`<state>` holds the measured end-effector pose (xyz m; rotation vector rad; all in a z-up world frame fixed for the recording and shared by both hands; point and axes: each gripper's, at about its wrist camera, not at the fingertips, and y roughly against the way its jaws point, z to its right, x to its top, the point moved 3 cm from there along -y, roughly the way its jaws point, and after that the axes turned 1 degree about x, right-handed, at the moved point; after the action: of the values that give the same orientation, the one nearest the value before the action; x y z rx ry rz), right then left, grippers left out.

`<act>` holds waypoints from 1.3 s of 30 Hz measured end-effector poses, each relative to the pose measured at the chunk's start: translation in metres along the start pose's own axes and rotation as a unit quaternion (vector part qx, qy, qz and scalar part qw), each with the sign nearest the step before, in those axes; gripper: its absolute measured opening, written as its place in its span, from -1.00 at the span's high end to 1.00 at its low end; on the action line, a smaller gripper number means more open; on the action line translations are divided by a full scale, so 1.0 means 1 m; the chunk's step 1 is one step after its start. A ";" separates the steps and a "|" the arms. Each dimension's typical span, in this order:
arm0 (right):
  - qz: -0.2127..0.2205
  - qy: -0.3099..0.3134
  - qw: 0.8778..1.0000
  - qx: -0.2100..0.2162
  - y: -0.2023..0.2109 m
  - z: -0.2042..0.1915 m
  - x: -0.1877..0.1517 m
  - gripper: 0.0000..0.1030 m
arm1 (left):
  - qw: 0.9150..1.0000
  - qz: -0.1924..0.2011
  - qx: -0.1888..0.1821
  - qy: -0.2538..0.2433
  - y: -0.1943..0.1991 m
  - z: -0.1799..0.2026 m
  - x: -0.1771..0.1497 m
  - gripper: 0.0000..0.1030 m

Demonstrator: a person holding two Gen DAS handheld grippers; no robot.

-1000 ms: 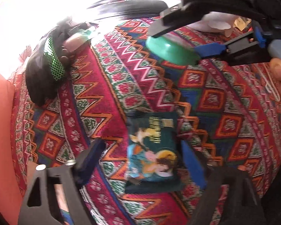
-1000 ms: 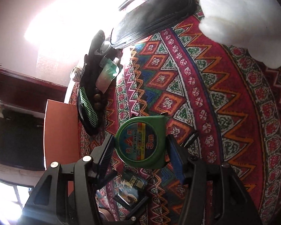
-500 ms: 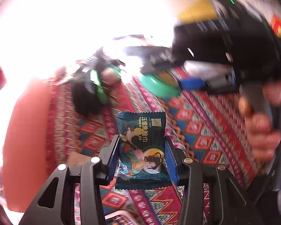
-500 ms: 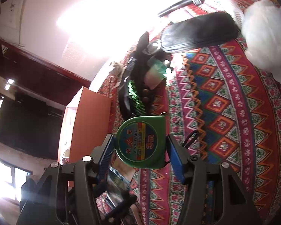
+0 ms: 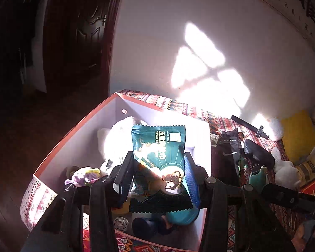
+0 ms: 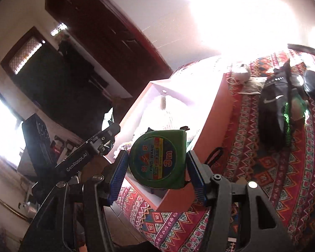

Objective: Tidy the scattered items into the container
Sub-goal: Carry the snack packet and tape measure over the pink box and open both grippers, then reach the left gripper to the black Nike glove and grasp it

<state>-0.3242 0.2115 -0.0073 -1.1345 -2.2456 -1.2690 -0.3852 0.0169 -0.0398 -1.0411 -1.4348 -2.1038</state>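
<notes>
the left gripper [image 5: 157, 174] pinches a teal snack packet [image 5: 159, 163] by its side edges, held over the open orange box [image 5: 77, 126]. it looks light, crinkly and slippery, so edge grip suits. the right gripper [image 6: 157, 168] clamps a green tape measure [image 6: 158, 161] across its flat rigid faces, near the box rim; likely heavier.

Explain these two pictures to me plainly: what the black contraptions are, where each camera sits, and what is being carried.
These are hand-held tools, not a robot: a person works one black two-finger claw per hand, each with a camera looking along its fingers. In the left view, the left claw grips a teal foil snack packet above an orange cardboard box with white inside that already holds several small things. In the right view, the right claw grips a round green tape measure beside that box, over a red patterned cloth.
</notes>
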 end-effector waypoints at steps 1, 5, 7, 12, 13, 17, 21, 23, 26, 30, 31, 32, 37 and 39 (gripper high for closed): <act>-0.003 0.012 1.000 -0.005 -0.010 -0.010 0.001 -0.07 | 1.000 -0.003 0.019 0.002 -0.004 -0.009 -0.003 0.12; -0.002 0.040 0.999 -0.013 -0.032 -0.034 0.006 -0.33 | 0.998 0.005 0.055 0.007 -0.012 -0.026 -0.012 -0.61; 0.020 0.042 0.999 -0.018 -0.026 -0.037 0.008 -0.56 | 0.998 0.017 0.051 0.011 -0.008 -0.029 -0.014 -0.66; 0.050 0.031 0.998 -0.019 0.003 -0.017 0.015 -0.56 | 0.999 0.027 0.023 0.019 0.000 -0.024 -0.011 -0.74; 0.054 0.022 0.998 -0.021 0.011 -0.007 0.016 -0.56 | 0.999 0.025 0.017 0.016 0.000 -0.018 -0.011 -0.74; 0.095 -0.028 0.994 -0.052 0.064 0.054 0.017 -0.56 | 0.999 0.022 -0.006 -0.033 0.002 0.027 -0.017 -0.74; 0.139 -0.101 0.981 -0.086 0.123 0.133 0.013 -0.56 | 0.995 0.024 -0.031 -0.095 0.004 0.091 -0.030 -0.74; 0.154 -0.135 0.974 -0.098 0.146 0.169 0.004 -0.56 | 0.991 0.014 -0.049 -0.125 0.000 0.127 -0.041 -0.74; 0.158 -0.189 0.963 -0.108 0.169 0.214 -0.010 -0.56 | 0.984 -0.013 -0.072 -0.164 -0.013 0.184 -0.061 -0.74; 0.169 -0.227 0.954 -0.099 0.194 0.248 -0.017 -0.56 | 0.968 -0.049 -0.085 -0.231 -0.041 0.259 -0.088 -0.74; 0.171 -0.227 0.953 -0.102 0.200 0.254 -0.018 -0.56 | 0.964 -0.055 -0.080 -0.247 -0.050 0.274 -0.094 -0.74; 0.171 -0.231 0.952 -0.105 0.204 0.260 -0.020 -0.56 | 0.961 -0.060 -0.073 -0.260 -0.061 0.287 -0.098 -0.74; 0.164 -0.273 0.945 -0.078 0.214 0.295 -0.038 -0.56 | 0.960 -0.129 -0.062 -0.241 -0.135 0.318 -0.105 -0.74; 0.151 -0.291 0.942 -0.068 0.211 0.308 -0.044 -0.56 | 0.961 -0.146 -0.045 -0.233 -0.167 0.321 -0.103 -0.74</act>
<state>-0.1040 0.5062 -0.0841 -2.0396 -2.2441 -1.0691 -0.3153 0.3675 -0.1567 -1.5194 -1.8188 -2.2366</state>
